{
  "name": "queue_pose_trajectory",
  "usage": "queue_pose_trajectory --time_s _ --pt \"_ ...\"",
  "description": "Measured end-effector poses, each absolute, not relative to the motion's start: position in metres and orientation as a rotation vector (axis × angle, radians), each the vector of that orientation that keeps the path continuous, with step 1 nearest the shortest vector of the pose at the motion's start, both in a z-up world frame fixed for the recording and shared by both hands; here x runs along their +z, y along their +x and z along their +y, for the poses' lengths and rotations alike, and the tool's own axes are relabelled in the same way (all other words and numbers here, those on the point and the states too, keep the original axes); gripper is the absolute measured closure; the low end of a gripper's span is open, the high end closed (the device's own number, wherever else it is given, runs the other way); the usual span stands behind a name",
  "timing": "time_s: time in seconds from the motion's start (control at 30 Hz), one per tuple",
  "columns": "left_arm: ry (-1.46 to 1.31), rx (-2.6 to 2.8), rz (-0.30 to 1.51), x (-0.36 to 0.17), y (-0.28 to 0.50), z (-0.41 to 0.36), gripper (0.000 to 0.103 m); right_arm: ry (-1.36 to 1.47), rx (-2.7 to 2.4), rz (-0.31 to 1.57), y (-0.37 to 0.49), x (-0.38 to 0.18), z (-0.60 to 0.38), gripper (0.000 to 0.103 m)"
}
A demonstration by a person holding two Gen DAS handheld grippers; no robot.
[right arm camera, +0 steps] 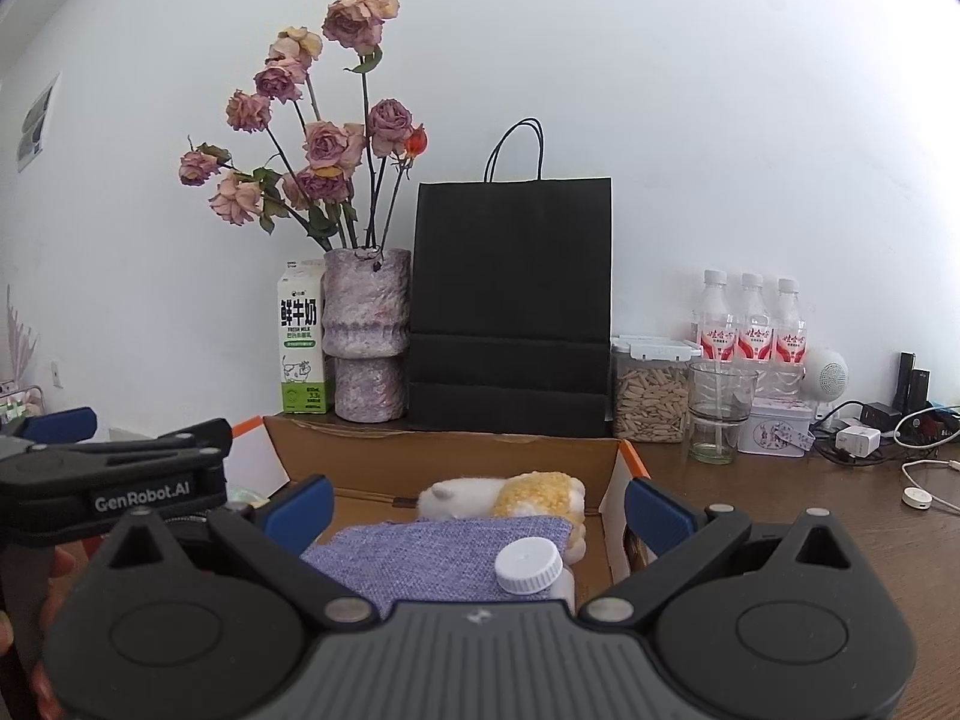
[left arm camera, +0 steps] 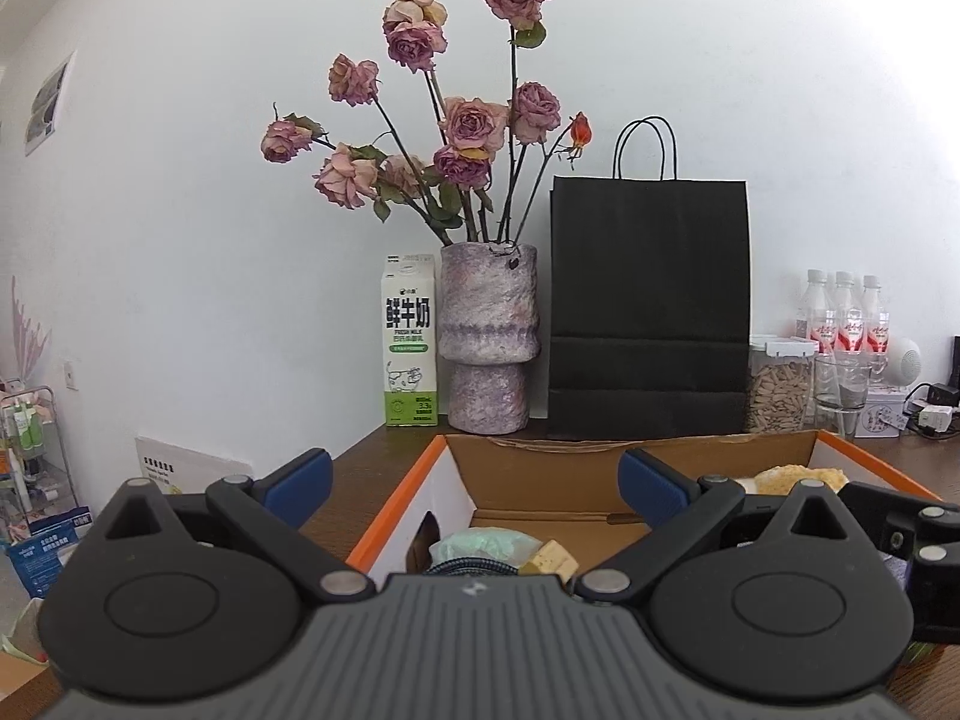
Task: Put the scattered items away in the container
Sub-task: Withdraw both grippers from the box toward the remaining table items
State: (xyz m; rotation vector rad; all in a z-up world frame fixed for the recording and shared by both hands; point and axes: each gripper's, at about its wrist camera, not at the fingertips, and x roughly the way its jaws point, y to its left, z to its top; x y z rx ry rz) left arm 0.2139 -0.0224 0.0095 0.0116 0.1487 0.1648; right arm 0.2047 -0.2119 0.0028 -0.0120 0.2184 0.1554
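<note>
White-capped plastic bottle [right arm camera: 528, 567] and purple woven cloth [right arm camera: 432, 552] lie between right gripper [right arm camera: 477, 507] fingers, released, inside orange-edged cardboard box [right arm camera: 444, 462]; left gripper [left arm camera: 474, 483] also released, empty. Withdraw straight up, clearing box walls.

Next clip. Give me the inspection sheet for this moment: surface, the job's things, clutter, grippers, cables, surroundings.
Surface: brown wooden table.
Job's things: open cardboard box with orange edges; inside it a purple cloth, a white-capped bottle, a plush toy; left view adds a pale green bundle.
Clutter: milk carton, vase of dried roses, black paper bag, jar, glass, three bottles, tin.
Grippers: left gripper open, empty; right gripper open, empty, both over the box.
Cables: white cables and chargers at the table's right.
Surroundings: white wall; shelf rack at far left.
</note>
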Motion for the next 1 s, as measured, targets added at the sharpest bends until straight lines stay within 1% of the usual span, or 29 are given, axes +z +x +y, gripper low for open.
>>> queue_pose_trajectory --time_s 0.23,0.47,0.67,0.83,1.0 --pt "-0.023 0.199 0.168 0.009 0.191 -0.005 0.0 -0.043 0.156 0.217 0.2 -0.006 -0.209 0.0" --pt "-0.015 0.188 0.201 0.003 0.172 0.003 0.0 -0.076 0.133 0.22 0.176 -0.014 -0.209 0.0" --pt "0.02 0.171 0.28 0.0 0.16 0.01 0.0 -0.105 0.115 0.256 0.155 -0.017 -0.216 0.0" --pt "0.052 0.167 0.365 -0.005 0.152 0.021 0.0 -0.124 0.122 0.333 0.146 -0.021 -0.222 0.0" --pt "0.09 0.173 0.43 -0.009 0.147 0.035 0.0 -0.148 0.141 0.464 0.148 -0.032 -0.222 0.0"
